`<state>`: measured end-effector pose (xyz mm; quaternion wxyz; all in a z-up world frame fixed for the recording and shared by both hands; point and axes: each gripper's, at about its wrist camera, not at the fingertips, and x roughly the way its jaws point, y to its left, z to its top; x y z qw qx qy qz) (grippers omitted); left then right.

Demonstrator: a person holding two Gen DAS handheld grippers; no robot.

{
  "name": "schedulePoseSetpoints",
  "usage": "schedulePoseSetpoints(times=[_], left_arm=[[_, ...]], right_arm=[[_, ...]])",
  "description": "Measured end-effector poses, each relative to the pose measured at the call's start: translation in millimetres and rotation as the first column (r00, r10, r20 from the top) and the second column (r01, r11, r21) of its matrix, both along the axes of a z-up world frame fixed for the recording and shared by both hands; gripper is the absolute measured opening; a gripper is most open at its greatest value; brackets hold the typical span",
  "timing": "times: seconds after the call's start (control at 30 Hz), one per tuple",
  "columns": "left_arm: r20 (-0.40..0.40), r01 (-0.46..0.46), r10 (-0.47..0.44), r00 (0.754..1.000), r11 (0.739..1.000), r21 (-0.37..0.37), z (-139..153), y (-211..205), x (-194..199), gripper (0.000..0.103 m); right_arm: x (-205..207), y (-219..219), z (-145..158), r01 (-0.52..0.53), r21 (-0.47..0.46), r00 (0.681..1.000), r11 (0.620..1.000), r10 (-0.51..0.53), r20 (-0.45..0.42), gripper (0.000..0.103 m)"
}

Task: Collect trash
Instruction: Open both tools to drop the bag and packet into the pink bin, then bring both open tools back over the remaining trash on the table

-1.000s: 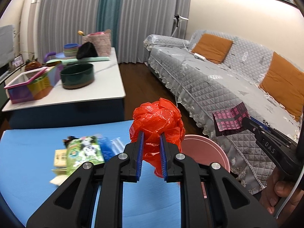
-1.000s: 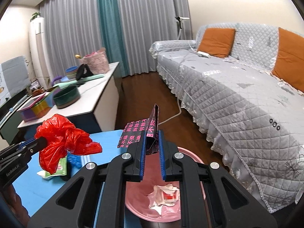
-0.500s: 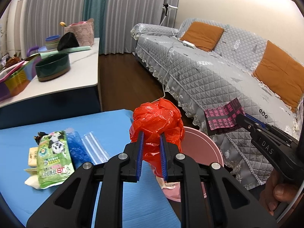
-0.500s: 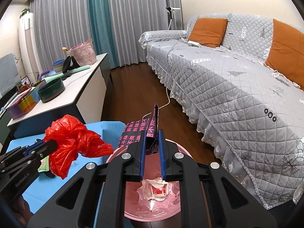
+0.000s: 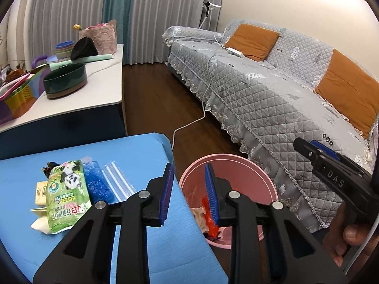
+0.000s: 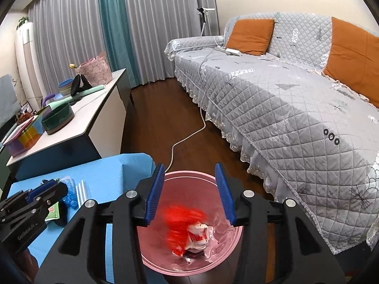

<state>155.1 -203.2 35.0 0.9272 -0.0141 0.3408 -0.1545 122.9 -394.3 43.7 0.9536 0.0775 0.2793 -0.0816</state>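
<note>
My left gripper point(image 5: 188, 195) is open and empty at the right edge of the blue table point(image 5: 99, 156), beside the pink bin point(image 5: 239, 165). My right gripper point(image 6: 189, 194) is open and empty above the pink bin point(image 6: 189, 177). A red plastic bag point(image 6: 182, 224) lies blurred inside the bin with white-red paper trash point(image 6: 197, 233) and a dark wrapper point(image 6: 194, 255). The red bag point(image 5: 208, 215) also shows past my left finger. On the table lie a green panda packet point(image 5: 67, 194), a blue bag point(image 5: 96, 184), a clear zip bag point(image 5: 118, 179) and a yellow wrapper point(image 5: 40, 193).
A grey quilted sofa point(image 5: 272, 90) with orange cushions stands to the right. A white cable point(image 6: 189, 135) runs over the dark wood floor. A white-topped counter point(image 5: 78, 99) with a green bowl point(image 5: 65, 80) and baskets stands behind the blue table.
Both grippers opened. The red bag dropped from the left gripper and the dark pink-printed wrapper from the right gripper into the pink bin.
</note>
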Motion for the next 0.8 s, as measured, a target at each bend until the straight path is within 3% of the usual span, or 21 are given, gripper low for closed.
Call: schedulePoseSetpoints(times=[0.5, 0.8], left_arm=[[0.023, -0.052, 0.052, 0.998, 0.999, 0.001, 13.1, 39.6, -23.7, 0.027], [0.041, -0.124, 0.125, 0.991, 0.992, -0.006, 18.7, 91.5, -40.7, 0.027]], right_arm=[[-10.3, 28.6, 11.4, -0.07, 0.006, 0.995, 0.998, 0.07, 0.072, 0.045], [-13.6, 60.8, 11.2, -0.142, 0.002, 0.986, 0.99, 0.141, 0.085, 0.045]])
